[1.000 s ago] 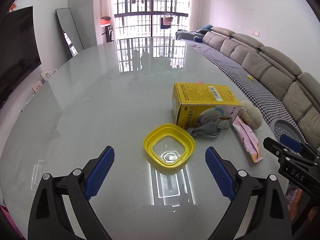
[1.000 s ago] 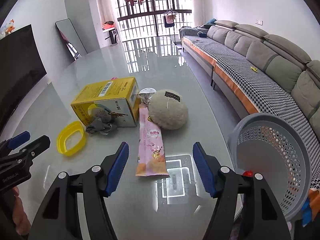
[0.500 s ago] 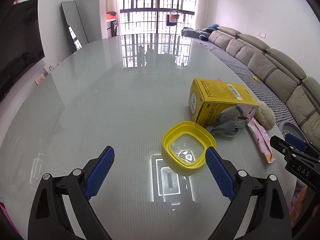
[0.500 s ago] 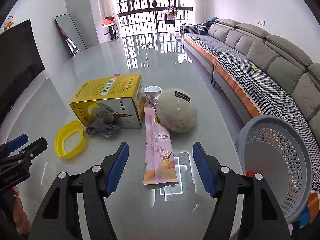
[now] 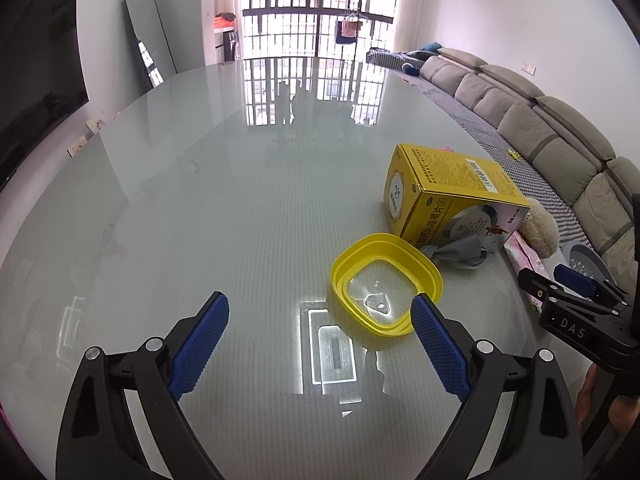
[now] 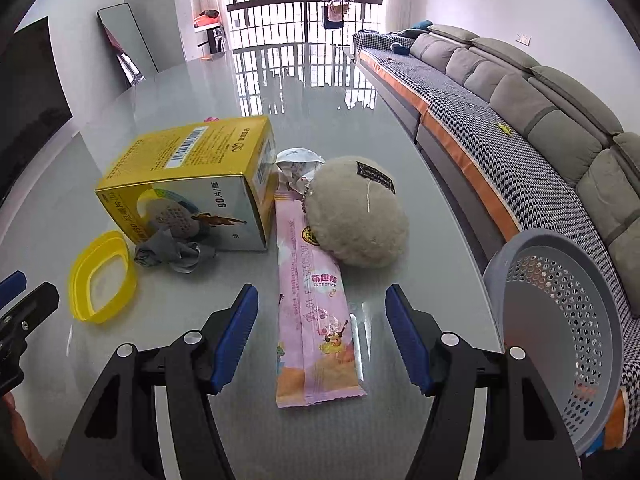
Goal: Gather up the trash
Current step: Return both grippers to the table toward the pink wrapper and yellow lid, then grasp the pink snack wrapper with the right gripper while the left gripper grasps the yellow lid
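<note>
Both tools stand with their jaws spread and nothing between the pads. Left tool [image 5: 320,316] hangs wide over the glossy grey counter [image 5: 224,208], its right blue pad just at the near rim of a yellow plastic lid [image 5: 386,282] that lies flat on the glass. Right tool [image 6: 322,320] is somewhat narrower, and the near part of a long pink snack wrapper [image 6: 314,312] lies on the counter between its two pads, not touched by either.

Behind the lid lies a yellow carton [image 6: 192,188] on its side, with a crumpled grey scrap [image 6: 172,254] against its front face. Just right of the carton sits a round beige plush pompom [image 6: 358,212], resting partly on the far end of the wrapper; behind them is a small crinkled white wrapper [image 6: 298,162], possibly foil, though the view is too small to be sure.

Off the counter's right edge a grey perforated basket [image 6: 560,320] is tipped with its mouth toward the camera. A grey sofa [image 6: 540,92] runs along the right wall.
</note>
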`<state>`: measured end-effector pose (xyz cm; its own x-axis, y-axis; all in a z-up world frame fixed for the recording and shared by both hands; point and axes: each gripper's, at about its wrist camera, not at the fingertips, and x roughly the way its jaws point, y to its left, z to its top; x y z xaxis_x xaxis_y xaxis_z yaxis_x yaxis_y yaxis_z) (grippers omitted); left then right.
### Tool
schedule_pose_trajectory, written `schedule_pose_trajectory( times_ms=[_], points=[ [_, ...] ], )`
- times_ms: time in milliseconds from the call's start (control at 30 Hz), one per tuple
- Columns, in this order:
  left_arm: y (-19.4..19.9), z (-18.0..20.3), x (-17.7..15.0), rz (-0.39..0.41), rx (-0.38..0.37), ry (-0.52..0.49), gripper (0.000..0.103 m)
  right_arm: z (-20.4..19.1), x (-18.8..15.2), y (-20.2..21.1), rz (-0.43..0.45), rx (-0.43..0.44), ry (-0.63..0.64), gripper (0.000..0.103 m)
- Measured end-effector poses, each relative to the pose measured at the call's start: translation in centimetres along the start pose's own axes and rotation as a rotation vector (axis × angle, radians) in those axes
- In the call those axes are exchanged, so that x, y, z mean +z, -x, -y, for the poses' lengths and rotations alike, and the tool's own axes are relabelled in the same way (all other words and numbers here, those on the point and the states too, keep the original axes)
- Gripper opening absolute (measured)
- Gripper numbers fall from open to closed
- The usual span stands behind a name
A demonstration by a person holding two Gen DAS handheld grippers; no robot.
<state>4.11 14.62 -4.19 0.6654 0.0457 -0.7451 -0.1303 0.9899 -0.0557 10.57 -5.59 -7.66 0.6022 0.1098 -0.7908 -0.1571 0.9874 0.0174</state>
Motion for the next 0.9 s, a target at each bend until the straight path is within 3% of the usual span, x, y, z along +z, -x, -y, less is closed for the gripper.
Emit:
schedule_pose_trajectory(
  times_ms=[133, 367, 900],
  points=[
    [-0.2, 0.1, -0.1, -0.01, -0.006, 0.005, 0.091, -0.2, 0.2, -0.7, -0.013, -0.008, 0.001, 0.061],
    [-0.5, -0.1, -0.1, -0.017, -0.015, 0.009, 0.091, -0.5, 0.5, -1.3, -0.022, 0.003, 0.012, 0.036],
    [-0.8, 1.3, -0.4, -0.039, -0.048, -0.005, 0.093, -0.6, -2.0, 3.1, -0.012, 0.09, 0.002, 0.033]
  ],
)
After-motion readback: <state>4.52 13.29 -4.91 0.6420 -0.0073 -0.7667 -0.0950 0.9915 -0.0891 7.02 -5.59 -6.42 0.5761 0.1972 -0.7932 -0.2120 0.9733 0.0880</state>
